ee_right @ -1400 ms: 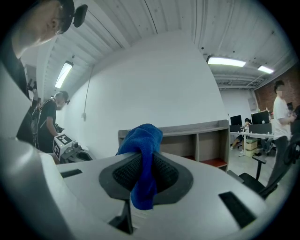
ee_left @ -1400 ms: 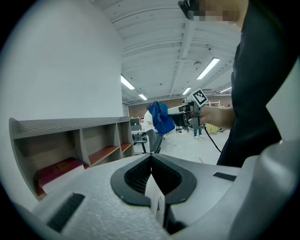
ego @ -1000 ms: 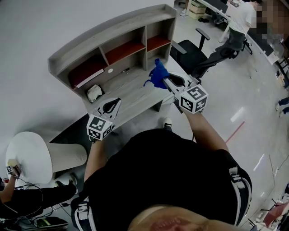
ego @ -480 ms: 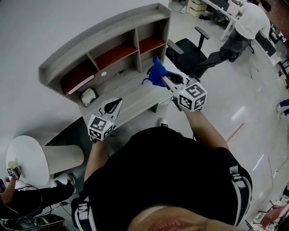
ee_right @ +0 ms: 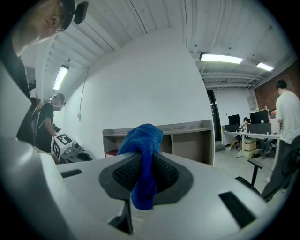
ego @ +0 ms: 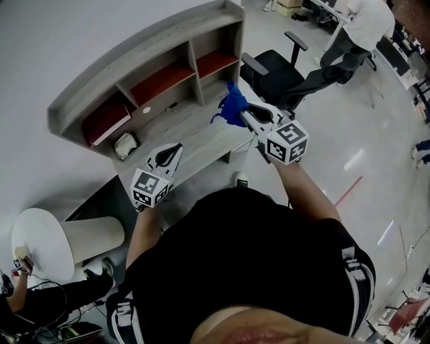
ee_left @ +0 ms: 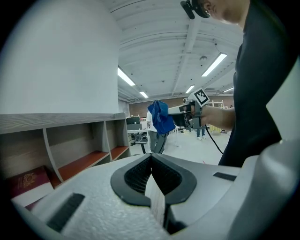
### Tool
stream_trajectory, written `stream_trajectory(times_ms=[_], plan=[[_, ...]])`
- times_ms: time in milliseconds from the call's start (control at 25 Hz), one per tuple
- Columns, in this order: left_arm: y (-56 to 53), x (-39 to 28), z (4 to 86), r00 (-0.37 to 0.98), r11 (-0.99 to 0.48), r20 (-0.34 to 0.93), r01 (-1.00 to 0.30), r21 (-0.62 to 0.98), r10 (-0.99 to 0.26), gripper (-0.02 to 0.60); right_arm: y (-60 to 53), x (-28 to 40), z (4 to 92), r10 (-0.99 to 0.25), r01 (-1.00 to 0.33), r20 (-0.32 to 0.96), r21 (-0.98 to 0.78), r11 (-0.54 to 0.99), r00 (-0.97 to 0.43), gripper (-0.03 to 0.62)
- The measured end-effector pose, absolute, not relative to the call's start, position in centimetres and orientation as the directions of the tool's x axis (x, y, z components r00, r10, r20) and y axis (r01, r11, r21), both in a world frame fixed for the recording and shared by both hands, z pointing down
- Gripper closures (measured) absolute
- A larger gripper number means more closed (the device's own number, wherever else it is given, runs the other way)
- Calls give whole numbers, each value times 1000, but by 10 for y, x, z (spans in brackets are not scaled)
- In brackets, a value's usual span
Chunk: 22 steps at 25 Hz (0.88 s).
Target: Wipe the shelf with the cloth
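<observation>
The grey shelf [ego: 144, 50] has several red-floored compartments above a grey desk surface [ego: 188, 131]. A blue cloth [ego: 232, 107] hangs in the air over the surface's right end, and my right gripper [ego: 244, 115] is shut on it. In the right gripper view the cloth [ee_right: 143, 159] is pinched between the jaws, with the shelf [ee_right: 187, 136] beyond. My left gripper [ego: 176, 148] is shut and empty above the surface's front edge. In the left gripper view its jaws [ee_left: 151, 176] meet, and the cloth [ee_left: 160, 117] and shelf [ee_left: 70, 140] show ahead.
A small white object [ego: 124, 144] lies on the desk's left part, and a red book [ego: 107, 121] fills the left compartment. A black office chair [ego: 272, 70] stands right of the shelf. A white round stand [ego: 40, 242] is at the lower left. A person [ego: 366, 20] stands far right.
The head view has shifted, so the shelf sits further up and left. Both grippers have kept nearly the same places in the picture, and the cloth stays held.
</observation>
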State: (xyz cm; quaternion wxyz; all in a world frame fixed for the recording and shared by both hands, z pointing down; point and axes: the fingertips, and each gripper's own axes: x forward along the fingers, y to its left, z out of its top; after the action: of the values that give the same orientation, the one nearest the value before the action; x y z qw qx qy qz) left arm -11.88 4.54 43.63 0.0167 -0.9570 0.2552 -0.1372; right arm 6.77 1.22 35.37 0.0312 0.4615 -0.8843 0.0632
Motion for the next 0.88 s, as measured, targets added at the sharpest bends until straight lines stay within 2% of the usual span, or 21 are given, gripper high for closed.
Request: stream_trajectory(times_ms=[880], plan=[[10, -94, 447, 853, -893, 269, -444, -76, -447, 565, -9, 90, 370, -835, -848, 147, -105, 520, -530, 536]])
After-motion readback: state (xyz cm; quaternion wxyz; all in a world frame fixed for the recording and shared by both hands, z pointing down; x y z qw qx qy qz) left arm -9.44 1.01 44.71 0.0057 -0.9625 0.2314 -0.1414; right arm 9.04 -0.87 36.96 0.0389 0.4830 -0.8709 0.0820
